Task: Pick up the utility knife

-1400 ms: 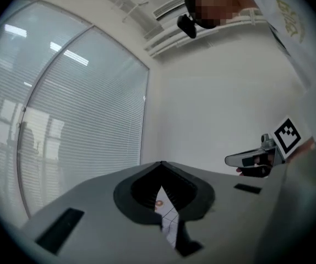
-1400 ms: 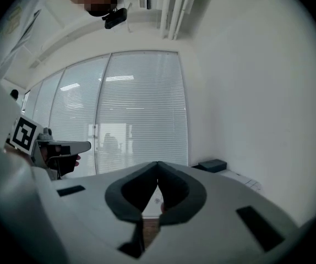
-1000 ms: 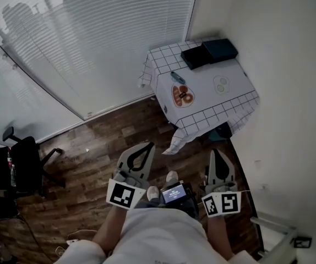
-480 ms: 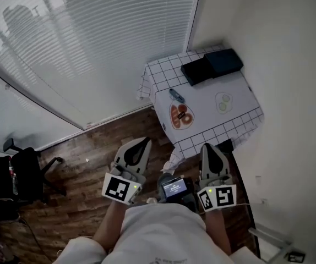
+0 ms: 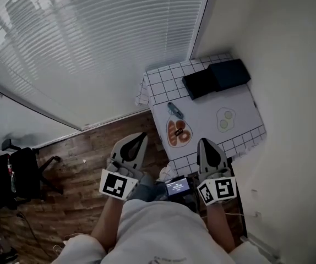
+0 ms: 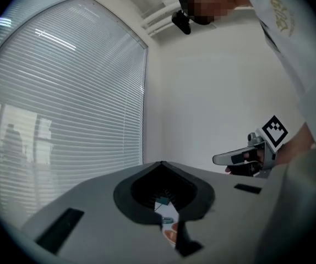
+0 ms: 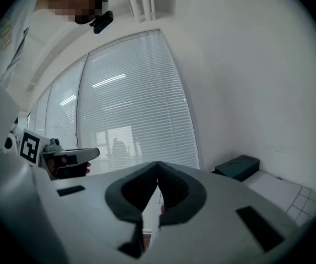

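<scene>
Drawn nearer to both grippers than a second ago: utility knife (image 5: 175, 110), lying toward the left of the checked tabletop (image 5: 207, 104), just beyond an orange plate (image 5: 178, 132). Right of that, a small dish (image 5: 225, 120); at the far edge, dark boxes (image 5: 216, 77). Apart from the knife, on the near side: left gripper (image 5: 140, 138) and right gripper (image 5: 205, 143), both pressed together, empty.

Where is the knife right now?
In the head view, the utility knife lies on the checked table, near its left edge, just above the orange plate and below the dark boxes.
</scene>
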{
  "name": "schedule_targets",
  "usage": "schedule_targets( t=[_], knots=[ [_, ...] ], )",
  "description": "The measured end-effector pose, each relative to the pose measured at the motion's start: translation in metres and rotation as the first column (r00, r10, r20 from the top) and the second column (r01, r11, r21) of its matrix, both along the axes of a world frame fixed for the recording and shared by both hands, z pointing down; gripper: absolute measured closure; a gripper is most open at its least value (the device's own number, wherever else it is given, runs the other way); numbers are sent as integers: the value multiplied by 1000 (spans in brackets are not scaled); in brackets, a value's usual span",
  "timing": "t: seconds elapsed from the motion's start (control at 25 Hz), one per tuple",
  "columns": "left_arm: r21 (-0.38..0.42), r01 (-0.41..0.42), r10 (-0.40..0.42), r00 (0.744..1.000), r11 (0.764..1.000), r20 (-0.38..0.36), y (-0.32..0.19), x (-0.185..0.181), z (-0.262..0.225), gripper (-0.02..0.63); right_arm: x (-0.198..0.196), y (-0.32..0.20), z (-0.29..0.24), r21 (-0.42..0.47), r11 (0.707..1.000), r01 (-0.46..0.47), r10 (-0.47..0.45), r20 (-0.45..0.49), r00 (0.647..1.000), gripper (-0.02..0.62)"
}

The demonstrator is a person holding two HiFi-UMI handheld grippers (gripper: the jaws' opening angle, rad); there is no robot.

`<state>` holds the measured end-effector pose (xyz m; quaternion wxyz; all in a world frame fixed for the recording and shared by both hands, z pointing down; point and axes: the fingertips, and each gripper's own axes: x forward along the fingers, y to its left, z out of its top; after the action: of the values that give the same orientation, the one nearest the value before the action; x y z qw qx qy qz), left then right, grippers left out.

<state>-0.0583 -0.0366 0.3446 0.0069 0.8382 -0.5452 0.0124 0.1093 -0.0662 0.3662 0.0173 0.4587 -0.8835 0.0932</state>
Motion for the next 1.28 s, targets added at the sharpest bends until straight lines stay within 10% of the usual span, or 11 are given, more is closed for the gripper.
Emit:
schedule_targets(
  t=[1.28],
  knots=[
    [-255,-230,256,964,939,75,-176,15,166,601,-55,-151,161,-268,961,71,-140,-246,959,588]
  ],
)
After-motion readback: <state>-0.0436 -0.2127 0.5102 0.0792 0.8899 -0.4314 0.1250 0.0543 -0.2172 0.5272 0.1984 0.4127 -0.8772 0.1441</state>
